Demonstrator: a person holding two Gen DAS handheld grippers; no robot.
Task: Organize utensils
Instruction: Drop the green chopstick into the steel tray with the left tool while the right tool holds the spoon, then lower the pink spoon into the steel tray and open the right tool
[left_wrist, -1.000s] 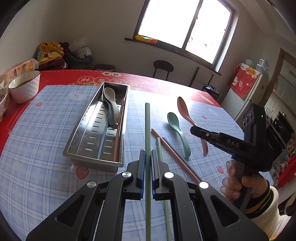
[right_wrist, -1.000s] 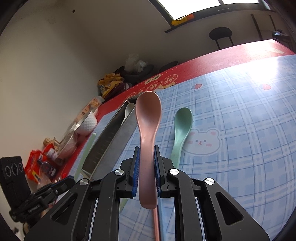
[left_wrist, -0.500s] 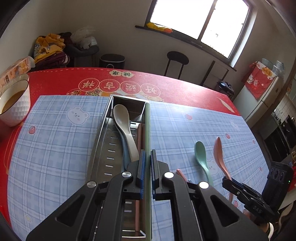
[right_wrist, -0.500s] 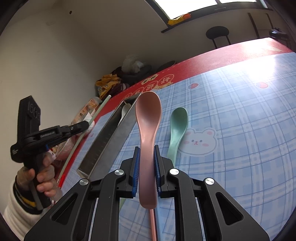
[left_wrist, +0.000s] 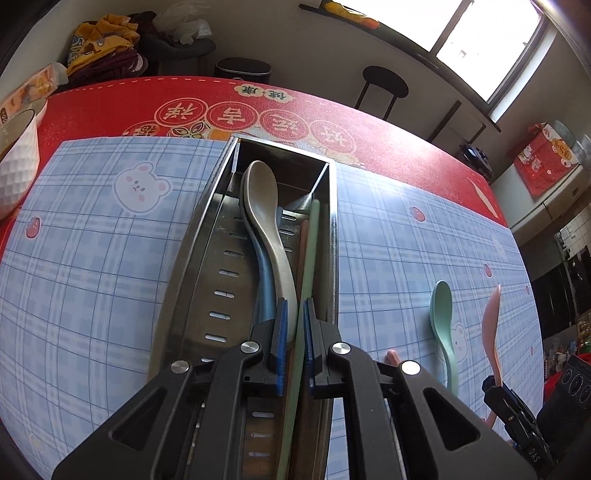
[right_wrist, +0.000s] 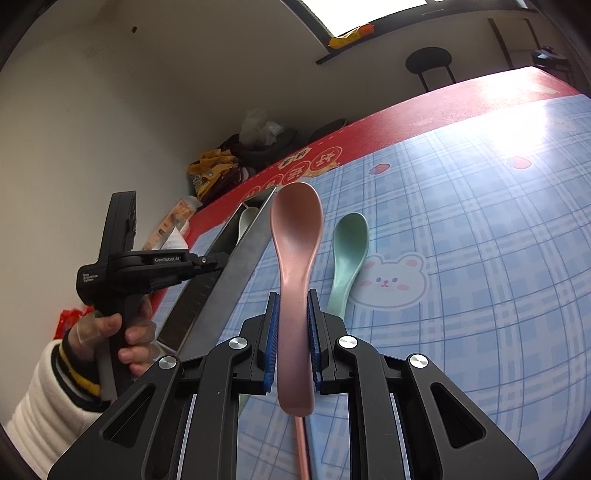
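My left gripper hangs over the near end of the steel tray. Its jaws are opening, and the green chopstick runs loosely between them, lying along the tray's right wall beside a pink chopstick. A beige spoon rests on a blue spoon in the tray. My right gripper is shut on the pink spoon, held above the mat. A green spoon lies on the mat just right of it. In the right wrist view the left gripper sits over the tray.
A blue checked mat covers the red tablecloth. A white bowl stands at the left edge. One pink chopstick lies on the mat under my right gripper. A stool stands beyond the table.
My left gripper carried the green chopstick left from over the mat to above the tray and tipped downward; its jaws have parted a little. The right gripper and pink spoon stayed put.
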